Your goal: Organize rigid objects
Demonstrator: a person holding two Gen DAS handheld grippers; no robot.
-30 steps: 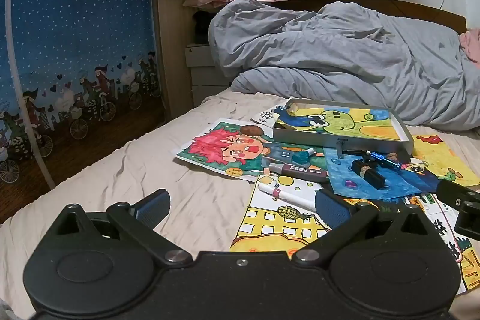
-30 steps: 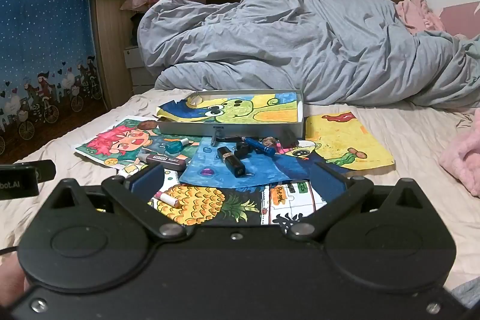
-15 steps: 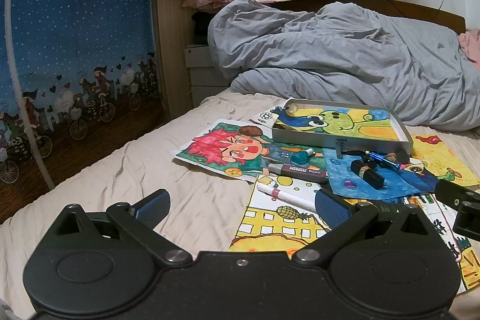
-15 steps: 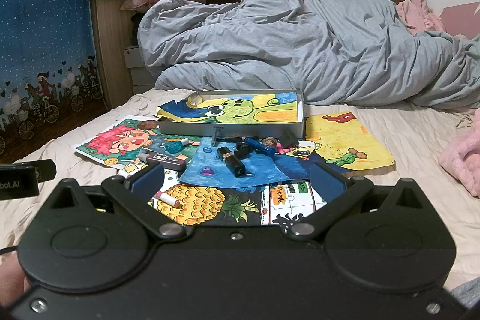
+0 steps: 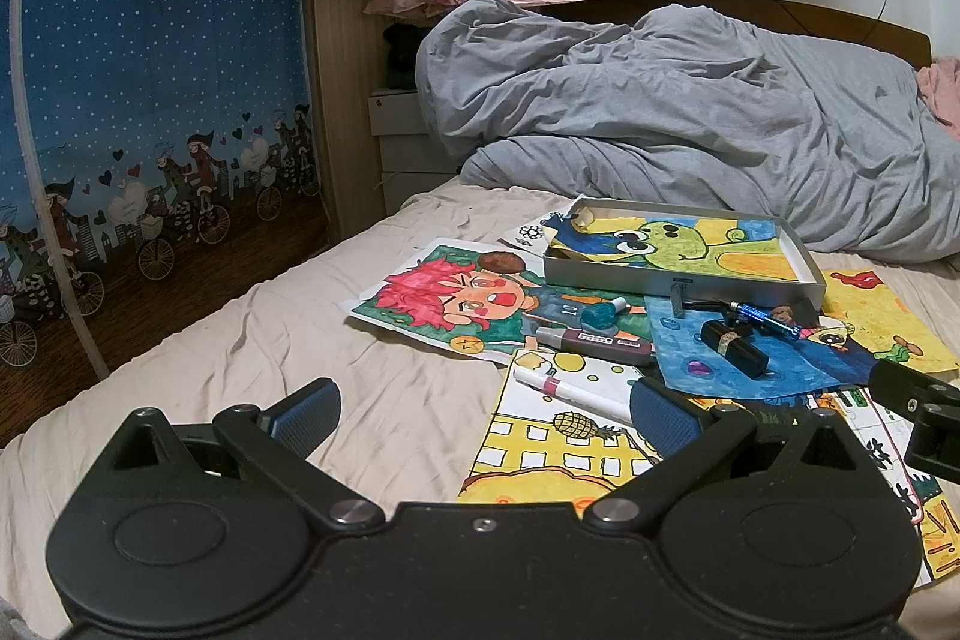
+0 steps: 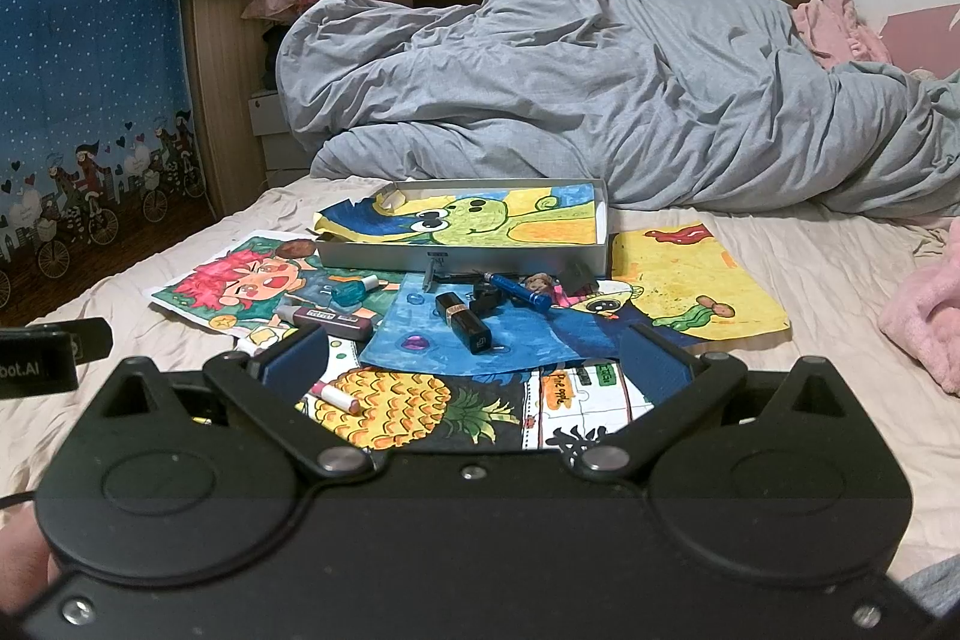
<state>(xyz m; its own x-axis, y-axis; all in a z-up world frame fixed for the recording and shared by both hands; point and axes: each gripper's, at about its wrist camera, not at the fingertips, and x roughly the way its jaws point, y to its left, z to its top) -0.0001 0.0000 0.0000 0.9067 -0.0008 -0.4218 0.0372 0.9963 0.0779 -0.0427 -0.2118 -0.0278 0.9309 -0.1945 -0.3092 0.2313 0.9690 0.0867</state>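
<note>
Both tools are at the start position: the left gripper (image 5: 483,415) and the right gripper (image 6: 474,361) have their jaws spread wide and hold nothing. As far as the views show, no sorting is done. The shallow grey tray (image 6: 462,259), the likely destination, lies well ahead of both sets of jaws and contains only a coloured frog drawing (image 6: 480,220); no rigid item is inside it. All rigid items lie loose on the drawings between the jaws and the tray: the black lipstick tube (image 6: 463,322) and the blue pen (image 6: 519,290) straight ahead of the right jaws, the teal nail-polish bottle (image 6: 353,291) and the dark marker (image 6: 327,322) ahead and left of them, and the white marker (image 6: 333,396) just beside the right gripper's left finger. Judged from this layout, the whole task remains: each item must be gripped and moved in turn.
</note>
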